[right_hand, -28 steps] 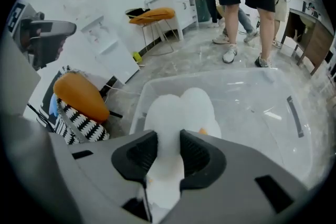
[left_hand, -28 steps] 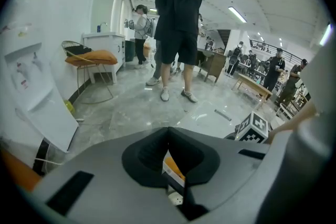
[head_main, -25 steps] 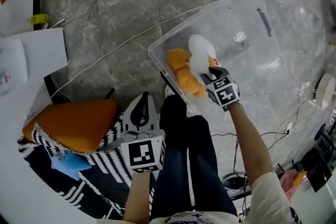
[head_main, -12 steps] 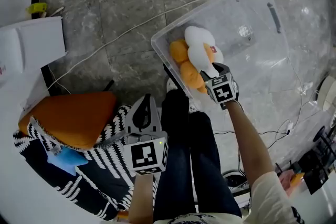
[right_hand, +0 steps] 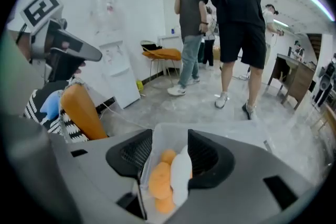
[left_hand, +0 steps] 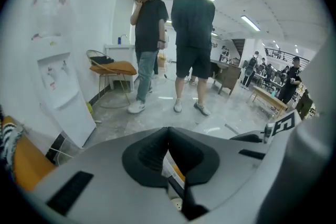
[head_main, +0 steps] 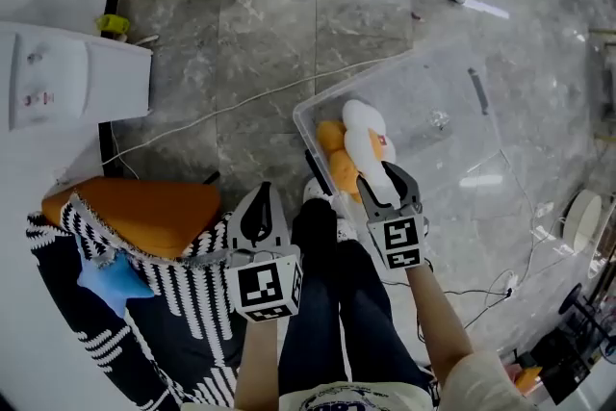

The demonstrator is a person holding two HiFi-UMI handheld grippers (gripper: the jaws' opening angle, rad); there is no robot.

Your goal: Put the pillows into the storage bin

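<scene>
Jaws of our right gripper point(head_main: 382, 178), just opened and then eased slightly narrower, hang empty over the bin point(head_main: 452, 140), where the orange-and-white pillow point(head_main: 361, 144) lies. Our left gripper point(head_main: 261, 192) is closed on nothing. We judge the orange pillow point(head_main: 144, 217) left of the bin soft and light: pinch a bunched edge.

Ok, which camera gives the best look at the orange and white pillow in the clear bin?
The head view: it looks down on nearly the whole pillow lying in the bin. The right gripper view shows it low in frame, partly hidden; the left gripper view only an orange sliver.
</scene>
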